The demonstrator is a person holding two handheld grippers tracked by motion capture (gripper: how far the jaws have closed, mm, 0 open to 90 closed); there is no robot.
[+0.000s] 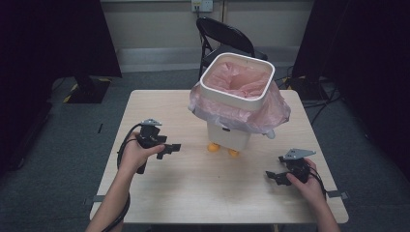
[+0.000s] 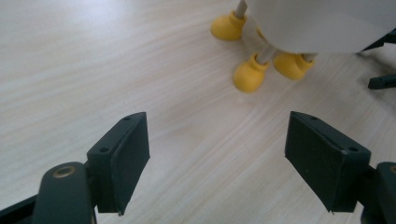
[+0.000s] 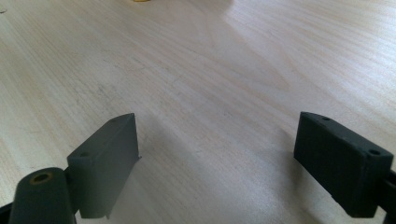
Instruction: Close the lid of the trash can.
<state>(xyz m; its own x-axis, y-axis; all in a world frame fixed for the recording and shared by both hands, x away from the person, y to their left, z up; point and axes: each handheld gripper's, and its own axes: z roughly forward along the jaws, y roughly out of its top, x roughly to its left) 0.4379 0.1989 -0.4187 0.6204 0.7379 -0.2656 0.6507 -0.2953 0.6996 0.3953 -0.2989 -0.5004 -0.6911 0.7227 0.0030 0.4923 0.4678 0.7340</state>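
A white bin (image 1: 236, 87) lined with a pink plastic bag (image 1: 244, 79) stands on small yellow feet (image 1: 213, 147) at the middle back of the wooden table (image 1: 193, 188). To its left my left gripper (image 1: 170, 150) is held open and points right toward the bin's base. The left gripper view has the yellow feet (image 2: 250, 74) and the bin's white underside (image 2: 317, 23) ahead of the wide-apart jaws. At the front right my right gripper (image 1: 273, 177) is open, pointing left over bare wood. Nothing sits between either pair of jaws.
A black folding chair (image 1: 225, 36) stands behind the table. The bag's edges hang over the bin's sides. Dark curtains flank the room on both sides. The table's front and left parts are bare wood.
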